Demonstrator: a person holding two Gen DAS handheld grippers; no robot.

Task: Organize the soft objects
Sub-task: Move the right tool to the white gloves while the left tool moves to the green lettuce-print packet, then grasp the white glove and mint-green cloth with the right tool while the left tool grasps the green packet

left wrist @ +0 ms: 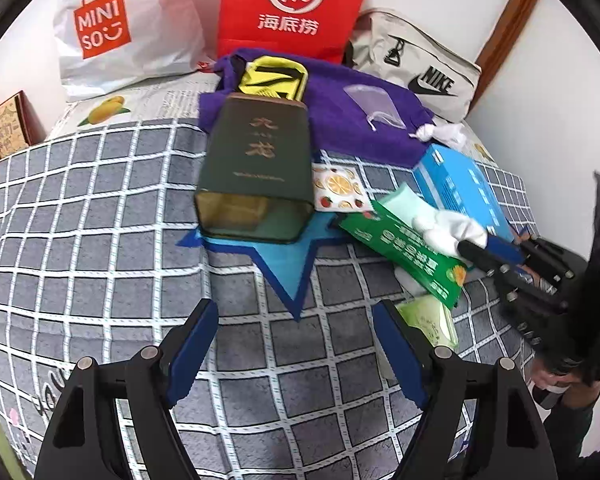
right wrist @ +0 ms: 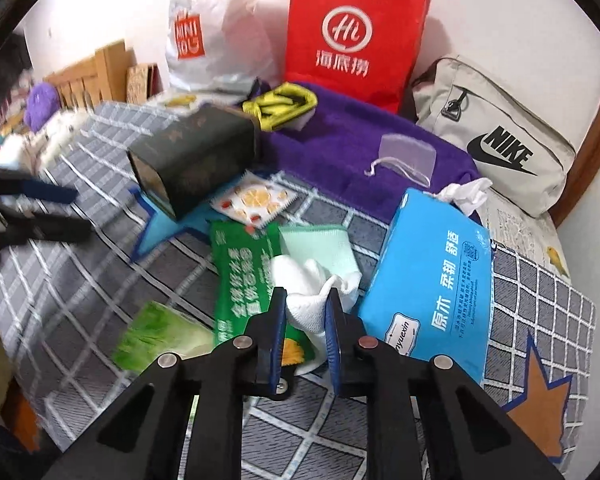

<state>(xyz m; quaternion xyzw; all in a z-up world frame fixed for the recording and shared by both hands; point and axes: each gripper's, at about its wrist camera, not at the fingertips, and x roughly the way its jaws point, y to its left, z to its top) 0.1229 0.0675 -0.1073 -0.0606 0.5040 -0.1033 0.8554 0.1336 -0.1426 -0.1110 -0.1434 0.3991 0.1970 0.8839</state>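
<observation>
The right gripper (right wrist: pixel 306 312) has its fingers clamped on a white sock (right wrist: pixel 312 280), which bunches up between the blue pads. The sock lies over a mint cloth (right wrist: pixel 320 244) and the end of a green packet (right wrist: pixel 240 264) printed with white Chinese characters, on a bed with a grey checked cover (left wrist: pixel 100 220). Just right of the sock is a blue tissue pack (right wrist: pixel 432 276) bearing Chinese writing and part of a word ending "nyuexin".

The left gripper (left wrist: pixel 296 332) hovers over bare cover, its fingers wide apart with nothing between them.

Beyond lies a dark green tin (left wrist: pixel 256 168) on its side, gold characters on its face, resting on a blue star (left wrist: pixel 284 264) printed on the cover. Beside it is a small square packet (left wrist: pixel 340 188) with citrus slices. Behind is a purple towel (left wrist: pixel 340 120) carrying a yellow-and-black item (left wrist: pixel 272 78) and a clear pouch (left wrist: pixel 374 106). Against the wall stand a white "MINISO" bag (left wrist: pixel 112 28), a red bag (left wrist: pixel 296 4) marked "Hi" with three Chinese characters, and a grey "NIKE" bag (left wrist: pixel 424 68).
</observation>
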